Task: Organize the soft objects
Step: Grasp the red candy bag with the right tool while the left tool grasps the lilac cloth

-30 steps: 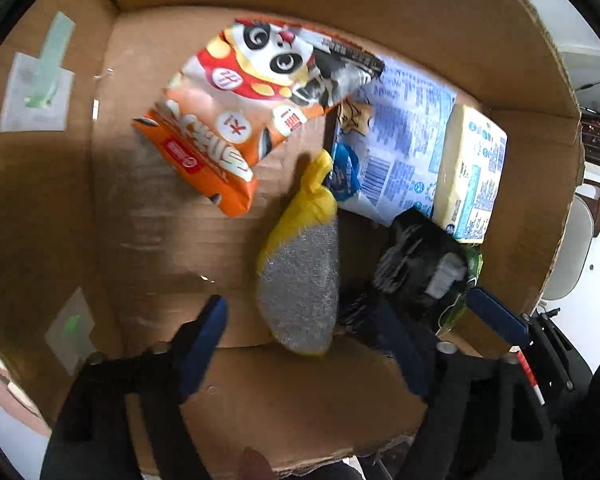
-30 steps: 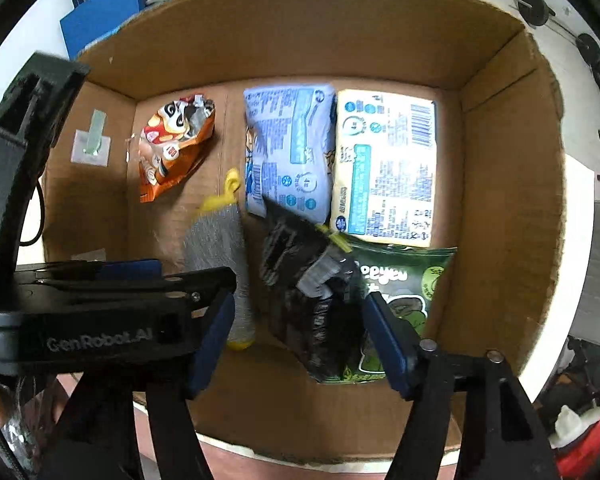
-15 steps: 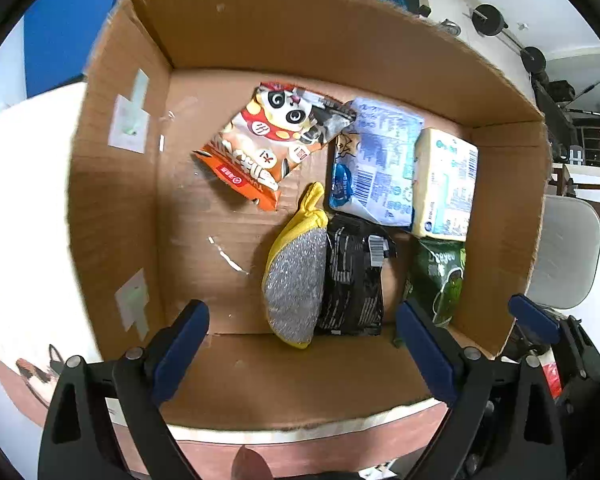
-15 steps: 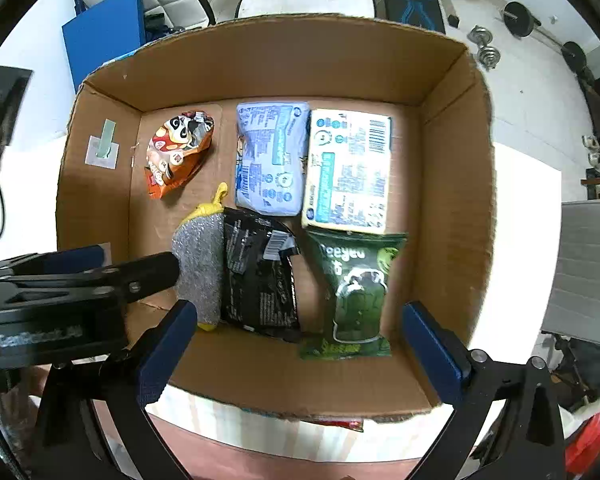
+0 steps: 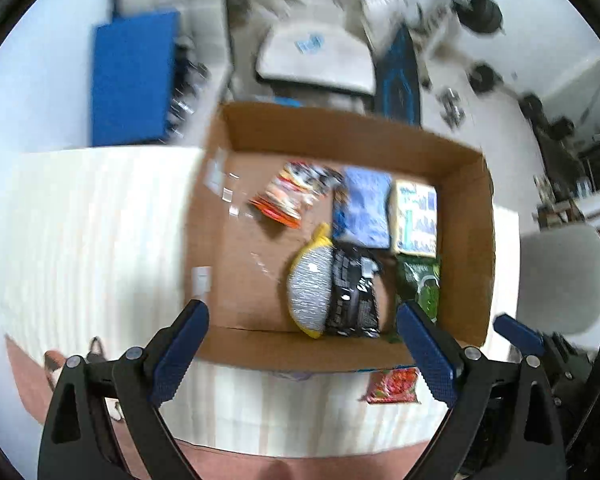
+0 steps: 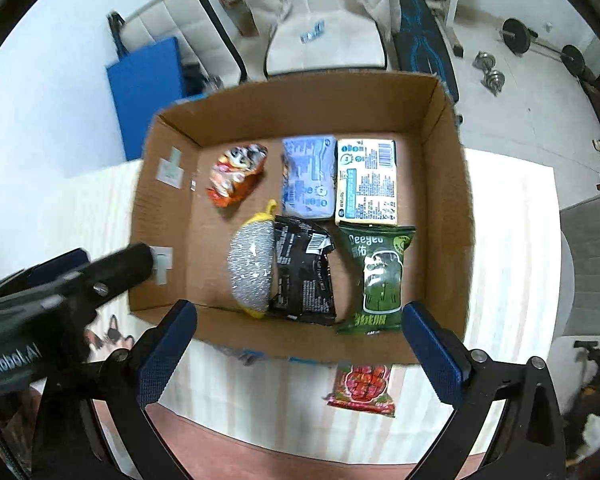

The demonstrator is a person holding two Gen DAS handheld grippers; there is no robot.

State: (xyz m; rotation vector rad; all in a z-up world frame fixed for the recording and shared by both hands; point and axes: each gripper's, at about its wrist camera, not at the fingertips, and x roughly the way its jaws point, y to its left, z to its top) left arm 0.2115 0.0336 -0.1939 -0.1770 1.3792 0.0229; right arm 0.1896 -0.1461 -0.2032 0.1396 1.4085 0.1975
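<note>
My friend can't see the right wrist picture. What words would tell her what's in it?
An open cardboard box on a pale table holds six soft things: an orange snack bag, blue pack, yellow pack, silver scrubber, black packet and green packet. A red packet lies outside, between wide-open blue jaws.

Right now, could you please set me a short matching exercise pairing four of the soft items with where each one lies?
Items:
1. green packet
2. red packet
3. orange panda packet
4. silver and yellow scrubber

Places:
A. outside the cardboard box, on the table in front of it
B. far left part of the box floor, alone
C. near right part of the box, below the yellow pack
D. pressed against the left side of the black packet

Pairs: 1-C, 2-A, 3-B, 4-D
</note>
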